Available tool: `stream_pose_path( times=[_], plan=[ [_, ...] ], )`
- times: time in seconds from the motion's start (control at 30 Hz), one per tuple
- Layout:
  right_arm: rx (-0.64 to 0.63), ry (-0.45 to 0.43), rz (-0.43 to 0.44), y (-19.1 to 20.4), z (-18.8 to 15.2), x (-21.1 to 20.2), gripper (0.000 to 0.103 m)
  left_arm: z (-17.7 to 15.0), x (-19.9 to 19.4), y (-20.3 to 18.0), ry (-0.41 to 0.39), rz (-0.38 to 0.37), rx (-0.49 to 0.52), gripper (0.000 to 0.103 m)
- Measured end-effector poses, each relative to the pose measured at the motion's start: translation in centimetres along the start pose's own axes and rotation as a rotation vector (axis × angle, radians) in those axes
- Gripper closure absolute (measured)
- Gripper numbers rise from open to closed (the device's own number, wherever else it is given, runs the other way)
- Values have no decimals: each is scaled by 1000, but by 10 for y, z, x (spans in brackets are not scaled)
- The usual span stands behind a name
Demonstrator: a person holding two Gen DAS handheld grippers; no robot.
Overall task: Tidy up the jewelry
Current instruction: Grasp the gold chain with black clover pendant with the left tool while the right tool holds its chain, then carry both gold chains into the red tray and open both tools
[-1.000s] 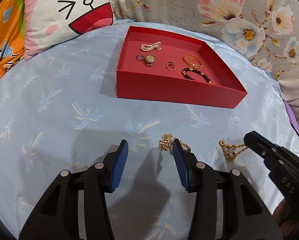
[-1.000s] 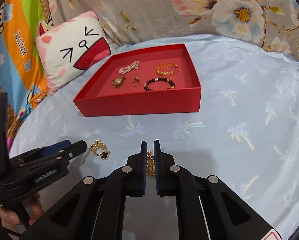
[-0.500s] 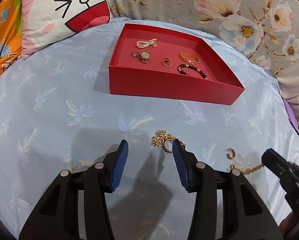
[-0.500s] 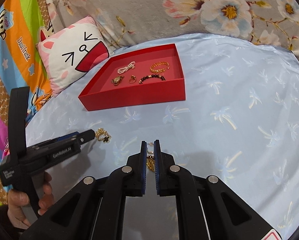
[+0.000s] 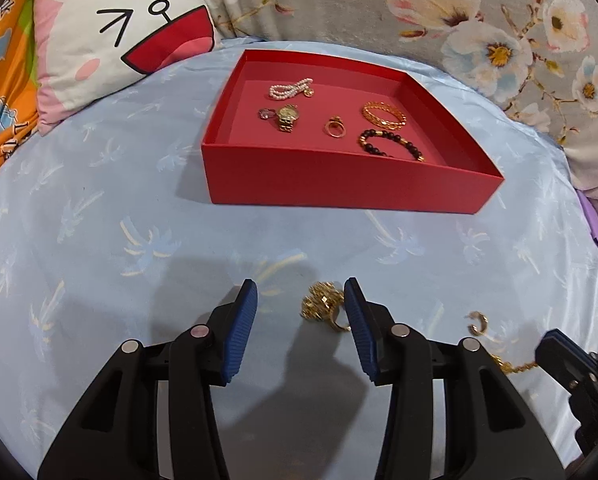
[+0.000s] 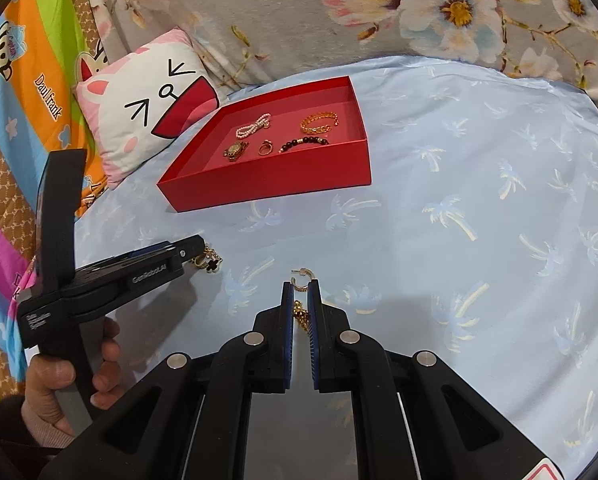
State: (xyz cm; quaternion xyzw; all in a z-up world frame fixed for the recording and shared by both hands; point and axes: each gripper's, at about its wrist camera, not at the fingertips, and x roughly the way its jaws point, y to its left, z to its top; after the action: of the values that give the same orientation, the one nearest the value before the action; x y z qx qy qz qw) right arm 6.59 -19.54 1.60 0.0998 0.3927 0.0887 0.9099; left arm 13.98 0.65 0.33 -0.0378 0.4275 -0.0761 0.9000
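Observation:
A red tray (image 5: 339,184) (image 6: 267,188) sits on the blue sheet and holds a pearl bracelet (image 5: 290,89), a gold watch (image 5: 287,117), a ring (image 5: 334,128), a gold bangle (image 5: 383,115) and a dark bead bracelet (image 5: 391,145). My left gripper (image 5: 301,300) is open, with a gold clover necklace (image 5: 325,306) (image 6: 210,261) lying between its fingers near the right pad. My right gripper (image 6: 300,294) is shut on a gold chain (image 6: 302,316) (image 5: 513,368). A gold hoop earring (image 6: 302,278) (image 5: 479,322) lies just ahead of it.
A white cat-face pillow (image 5: 119,36) lies at the back left. A floral grey cushion (image 5: 499,40) runs along the back. A striped colourful blanket (image 6: 15,120) is at the left. Blue sheet (image 6: 479,220) stretches to the right of the tray.
The right gripper has pulled the gold chain back, away from the hoop earring that stays on the sheet. The left gripper has shifted so the clover necklace lies between its fingers.

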Motion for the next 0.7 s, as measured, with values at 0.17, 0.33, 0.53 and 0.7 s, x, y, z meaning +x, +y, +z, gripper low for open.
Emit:
stream_pose_path(
  times=[0.17, 0.33, 0.53, 0.7],
  plan=[
    [3, 2, 2, 0, 0, 1, 96, 0, 5, -5, -11, 26, 45, 73],
    [6, 6, 5, 1, -1, 2, 96, -7, 2, -17, -15, 18, 92, 77],
    [4, 5, 6, 3, -1, 2, 96, -9, 2, -21, -21, 14, 103, 100],
    [4, -5, 7, 3, 0, -3, 96, -9, -5, -19, -30, -8, 78, 101]
  ],
)
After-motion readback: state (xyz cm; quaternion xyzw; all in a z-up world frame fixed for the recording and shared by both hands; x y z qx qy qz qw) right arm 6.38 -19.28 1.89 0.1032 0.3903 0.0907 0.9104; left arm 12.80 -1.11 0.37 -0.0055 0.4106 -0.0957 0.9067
